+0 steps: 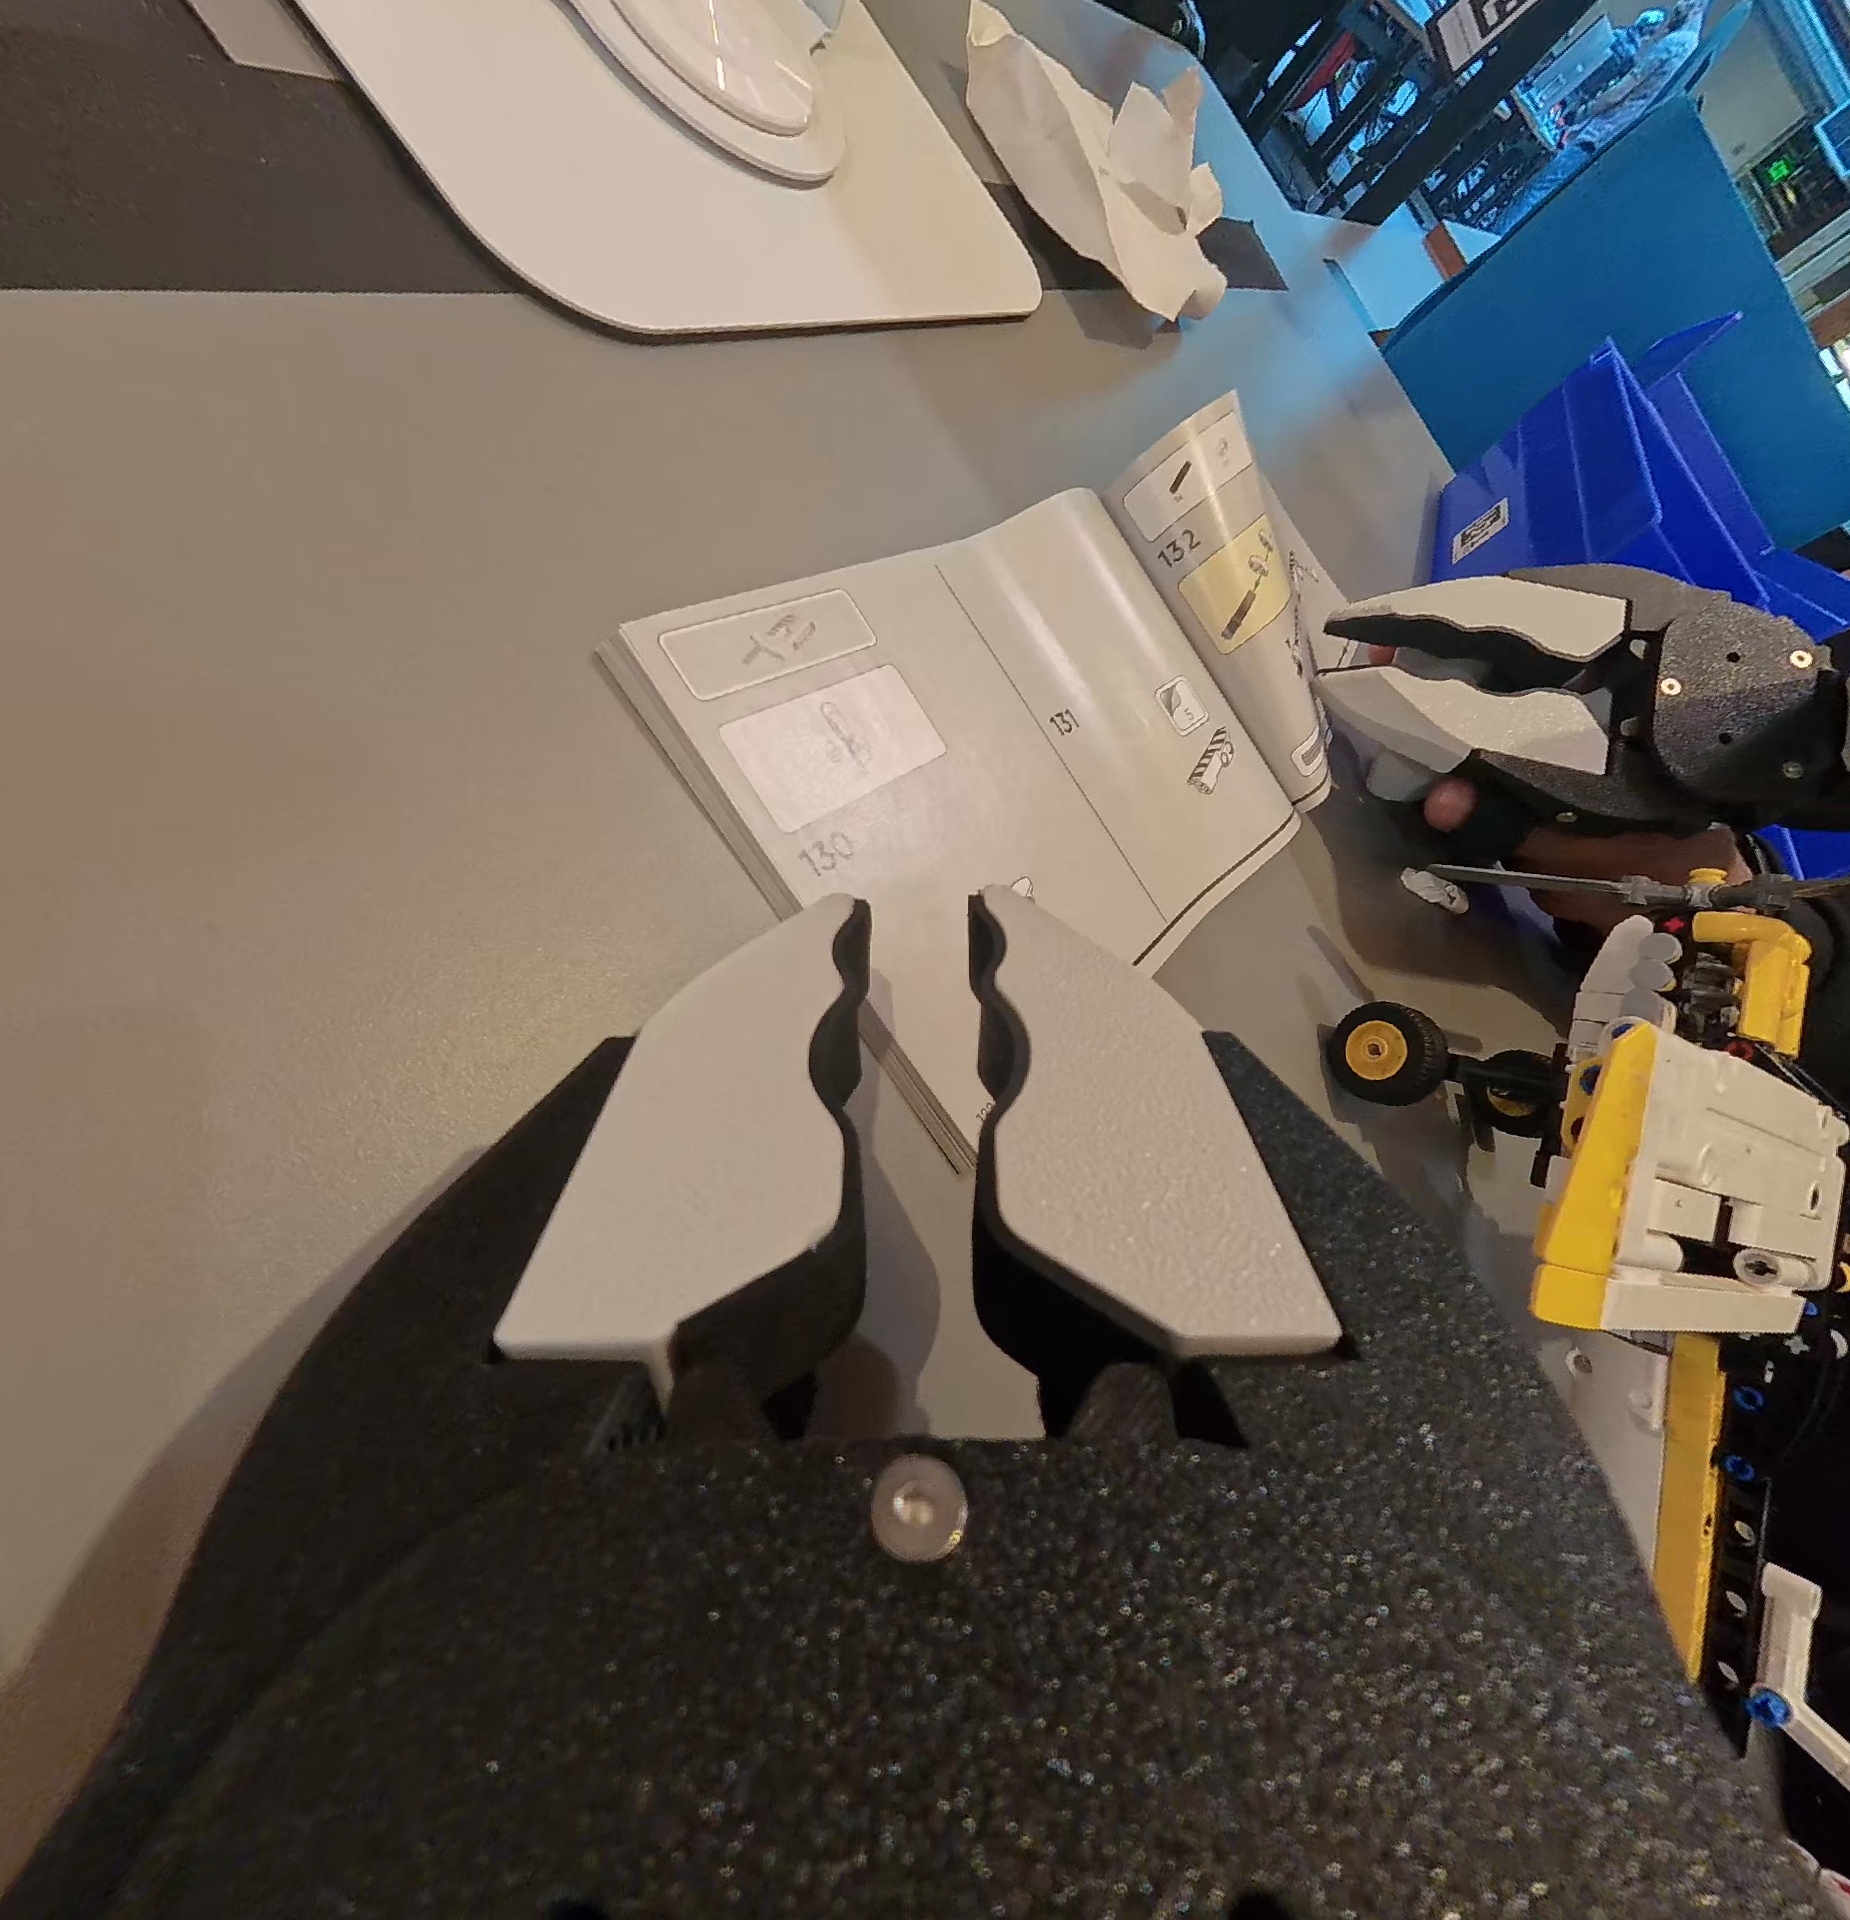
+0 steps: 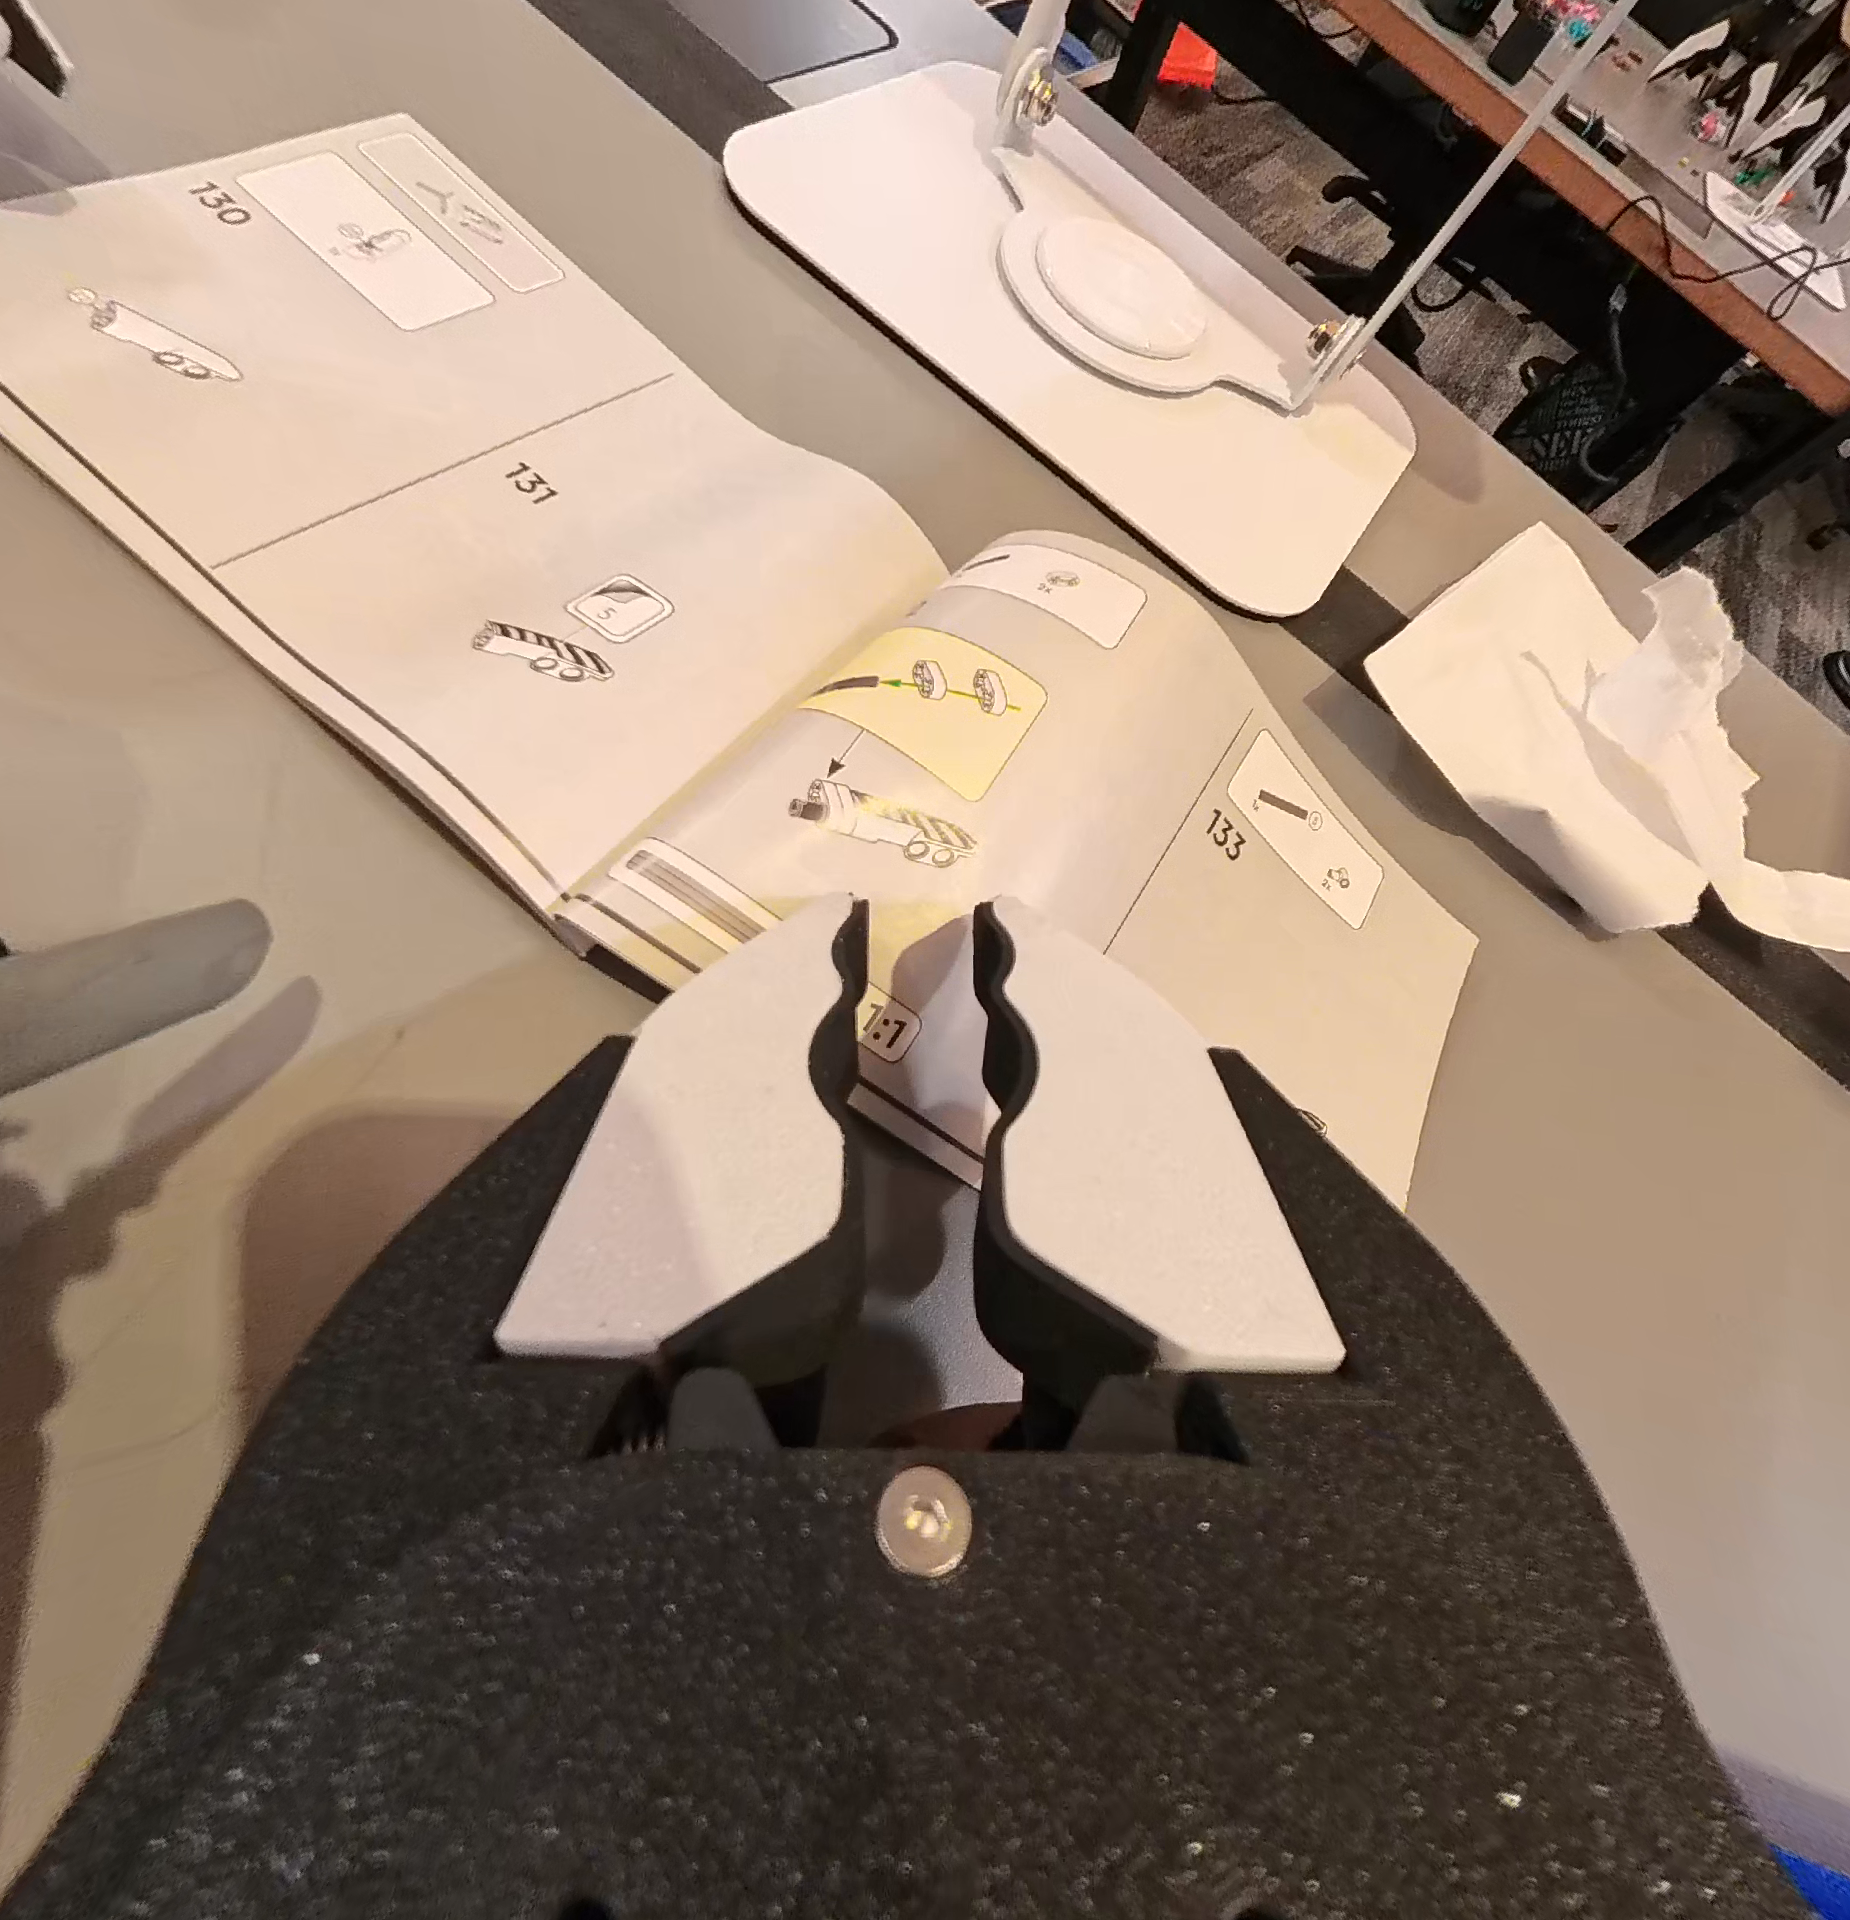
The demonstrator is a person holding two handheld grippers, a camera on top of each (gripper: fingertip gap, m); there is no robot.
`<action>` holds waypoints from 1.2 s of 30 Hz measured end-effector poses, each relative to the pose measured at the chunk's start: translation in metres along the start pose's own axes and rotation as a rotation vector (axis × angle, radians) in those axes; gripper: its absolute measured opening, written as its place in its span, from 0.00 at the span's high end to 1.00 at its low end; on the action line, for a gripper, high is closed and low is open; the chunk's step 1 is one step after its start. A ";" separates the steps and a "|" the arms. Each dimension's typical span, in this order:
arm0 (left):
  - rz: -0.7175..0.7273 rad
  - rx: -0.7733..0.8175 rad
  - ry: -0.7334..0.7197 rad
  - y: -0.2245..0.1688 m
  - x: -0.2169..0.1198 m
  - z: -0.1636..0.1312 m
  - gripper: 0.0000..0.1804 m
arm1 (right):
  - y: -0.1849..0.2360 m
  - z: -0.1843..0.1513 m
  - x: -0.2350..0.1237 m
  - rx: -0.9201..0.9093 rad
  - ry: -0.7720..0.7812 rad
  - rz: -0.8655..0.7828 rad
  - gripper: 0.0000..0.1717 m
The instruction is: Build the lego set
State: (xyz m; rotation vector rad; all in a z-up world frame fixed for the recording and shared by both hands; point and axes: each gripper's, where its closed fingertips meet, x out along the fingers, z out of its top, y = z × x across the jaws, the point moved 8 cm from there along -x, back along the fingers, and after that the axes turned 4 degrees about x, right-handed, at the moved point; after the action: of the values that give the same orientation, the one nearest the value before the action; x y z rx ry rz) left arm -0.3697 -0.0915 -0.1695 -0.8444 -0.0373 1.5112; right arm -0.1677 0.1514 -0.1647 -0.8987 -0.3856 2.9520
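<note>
Left tongs [image 1: 919, 904]: narrowly apart, nothing between the pads; above the left page of the booklet [image 1: 931, 717].
Right tongs [image 2: 919, 909]: narrowly apart; a pale grey shape shows in the gap, cannot tell if held; over the right page near the lower edge.
Booklet: open, flat on the grey surface [image 1: 277, 623].
Model [image 1: 1679, 1174]: yellow and white brick build with a wheel, right of the left tongs.
Paper [image 2: 1627, 758]: crumpled, white, beside the white base [image 2: 900, 208].
Bins [image 1: 1627, 488]: blue, behind the booklet.
</note>
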 end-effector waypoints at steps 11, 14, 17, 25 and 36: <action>0.003 0.003 0.003 0.000 0.000 0.000 0.90 | 0.001 0.000 0.000 -0.009 -0.001 -0.009 0.89; 0.004 0.006 0.002 -0.001 0.000 0.000 0.90 | 0.001 0.000 0.000 -0.011 0.000 -0.012 0.89; 0.004 0.004 0.001 0.000 0.000 0.000 0.90 | 0.001 0.000 0.001 -0.015 0.000 -0.015 0.89; 0.016 0.012 -0.005 -0.001 0.000 0.000 0.90 | 0.004 0.010 -0.017 0.033 -0.010 0.020 0.86; 0.040 0.017 -0.013 -0.001 -0.001 0.000 0.90 | -0.074 0.037 -0.163 -0.039 0.014 0.145 0.84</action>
State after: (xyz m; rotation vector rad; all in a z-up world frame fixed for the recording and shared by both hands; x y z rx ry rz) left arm -0.3688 -0.0922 -0.1690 -0.8264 -0.0173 1.5523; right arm -0.0552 0.1980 -0.0286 -0.9917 -0.3951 3.0770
